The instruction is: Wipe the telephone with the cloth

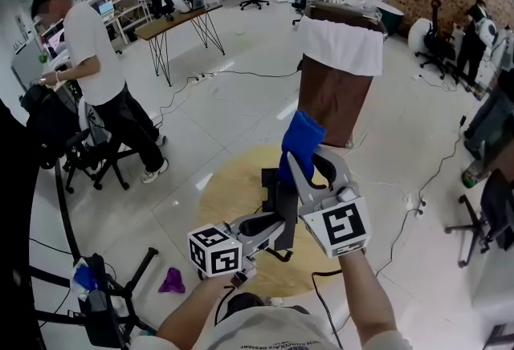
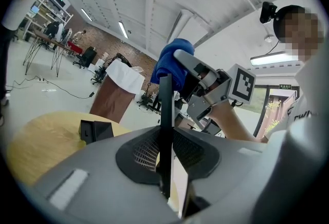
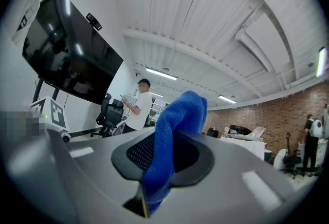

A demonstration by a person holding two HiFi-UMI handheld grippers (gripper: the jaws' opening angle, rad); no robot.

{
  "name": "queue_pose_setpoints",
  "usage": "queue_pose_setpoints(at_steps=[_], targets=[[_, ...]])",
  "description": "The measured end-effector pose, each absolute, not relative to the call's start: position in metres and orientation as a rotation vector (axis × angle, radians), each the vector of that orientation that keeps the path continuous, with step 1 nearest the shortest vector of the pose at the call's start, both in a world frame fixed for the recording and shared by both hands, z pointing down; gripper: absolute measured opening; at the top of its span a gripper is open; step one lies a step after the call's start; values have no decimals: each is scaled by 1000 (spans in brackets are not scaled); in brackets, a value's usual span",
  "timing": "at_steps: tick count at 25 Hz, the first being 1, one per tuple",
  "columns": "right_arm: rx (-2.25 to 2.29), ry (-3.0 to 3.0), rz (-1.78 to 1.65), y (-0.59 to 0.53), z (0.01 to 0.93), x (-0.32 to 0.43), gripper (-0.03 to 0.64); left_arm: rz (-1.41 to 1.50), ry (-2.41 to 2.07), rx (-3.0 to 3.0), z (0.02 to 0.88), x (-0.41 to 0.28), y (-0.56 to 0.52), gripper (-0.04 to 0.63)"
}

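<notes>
A wide hall with a glossy pale floor and a brick far wall surrounds a round, wood-grained counter [image 1: 229, 188], which lies below and just ahead of the person. Above it, the left claw [image 1: 275, 226] is clenched on the telephone [image 1: 283, 197], a thin, flat black slab held upright. In the left gripper view it shows edge-on as a narrow dark strip [image 2: 165, 102] between the meshed pads. The right claw [image 1: 303, 162] is clamped on the cloth [image 1: 301, 140], a soft blue nubby fabric. It bunches into a rounded wad past the tips, with a fold pinched between the pads [image 3: 172, 130]. The wad sits at the telephone's far upper end, but whether it touches cannot be told. The step looks like the start of a wiping stroke, with the cloth brought up and the face not yet covered. The next move probably calls for pressing the wad flat against the smooth, hard face and drawing it along its length. The left grip must stay firm, since a slim slab pinched near one end could pivot. A small angular black block [image 2: 95, 130], perhaps a cradle, rests on the counter to the left.
</notes>
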State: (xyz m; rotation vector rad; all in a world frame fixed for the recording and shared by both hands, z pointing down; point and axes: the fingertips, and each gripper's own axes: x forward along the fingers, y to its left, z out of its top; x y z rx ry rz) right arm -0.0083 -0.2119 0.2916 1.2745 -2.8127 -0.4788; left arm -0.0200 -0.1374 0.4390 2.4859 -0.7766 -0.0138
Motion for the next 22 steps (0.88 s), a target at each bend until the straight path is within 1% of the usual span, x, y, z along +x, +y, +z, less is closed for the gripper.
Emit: queue_pose_setpoints(at_steps=[14, 22], targets=[[1349, -2775, -455, -215, 296, 15, 61, -53, -792, 2485, 433, -26, -135, 63], [1344, -2779, -426, -209, 298, 15, 61, -87, -805, 2472, 427, -30, -139, 63]])
